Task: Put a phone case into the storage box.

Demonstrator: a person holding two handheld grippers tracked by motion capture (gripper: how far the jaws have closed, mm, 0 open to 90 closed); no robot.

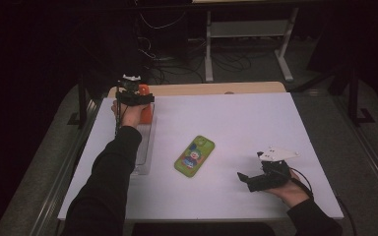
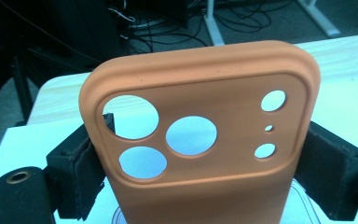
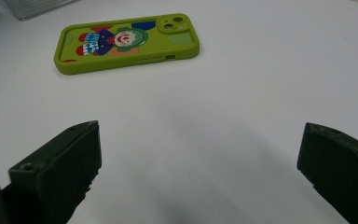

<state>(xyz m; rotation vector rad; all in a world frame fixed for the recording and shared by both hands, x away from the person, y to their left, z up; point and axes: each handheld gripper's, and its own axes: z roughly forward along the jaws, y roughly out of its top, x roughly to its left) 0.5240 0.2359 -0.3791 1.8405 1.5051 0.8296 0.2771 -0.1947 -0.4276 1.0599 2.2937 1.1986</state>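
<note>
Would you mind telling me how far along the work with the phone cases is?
Done: nothing clearly finished. In hand: the left gripper clamps the orange case upright above the clear tray. Left: the green case lies untouched on the table; the right gripper waits open.

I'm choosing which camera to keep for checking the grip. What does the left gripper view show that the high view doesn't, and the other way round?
Left gripper view alone: the orange phone case close up, its camera cutouts visible, and both black pads pressed against its side edges.

High view alone: the green phone case lying flat mid-table, the right gripper resting open near the table's right side, and a clear tray under the left forearm.

Both: the left gripper holding the orange case upright at the far left of the white table.
</note>
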